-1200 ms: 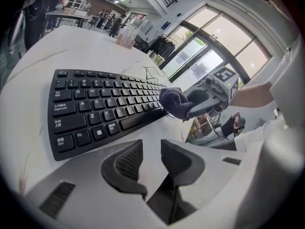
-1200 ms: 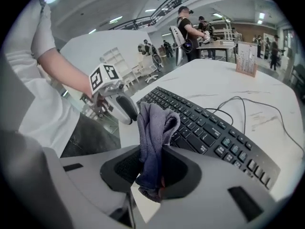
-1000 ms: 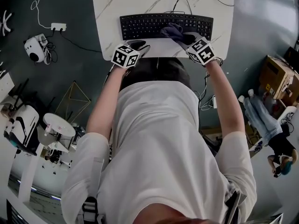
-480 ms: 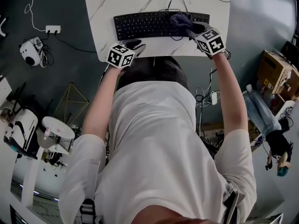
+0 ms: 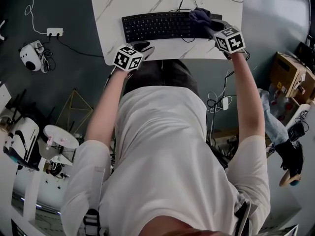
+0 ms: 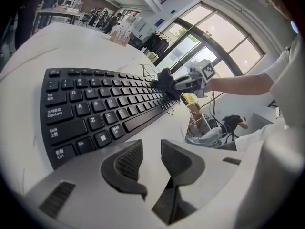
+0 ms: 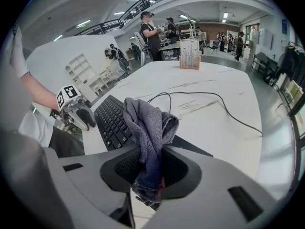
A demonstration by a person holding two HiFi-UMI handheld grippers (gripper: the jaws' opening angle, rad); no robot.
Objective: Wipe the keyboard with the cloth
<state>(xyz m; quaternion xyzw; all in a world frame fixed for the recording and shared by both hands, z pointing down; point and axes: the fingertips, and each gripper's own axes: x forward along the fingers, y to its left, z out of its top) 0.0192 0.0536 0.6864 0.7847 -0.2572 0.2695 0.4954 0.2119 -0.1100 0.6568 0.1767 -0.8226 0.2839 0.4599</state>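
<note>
From the head view we see the right tool [image 5: 208, 27] clamped on the dark cloth [image 5: 199, 16], which lies on the right end of the black keyboard [image 5: 157, 26]. The left tool [image 5: 143, 47] is at the near edge of the white marbled tabletop [image 5: 110, 6], just in front of the keyboard. In the left gripper view its jaws stand a little apart, holding nothing, with bare tabletop in the gap. In the right gripper view the jaws pinch the cloth's lower folds, and its bunched top rises over the keys. A black cable [image 7: 214, 104] curls across the tabletop behind, and people stand in the hall beyond.
</note>
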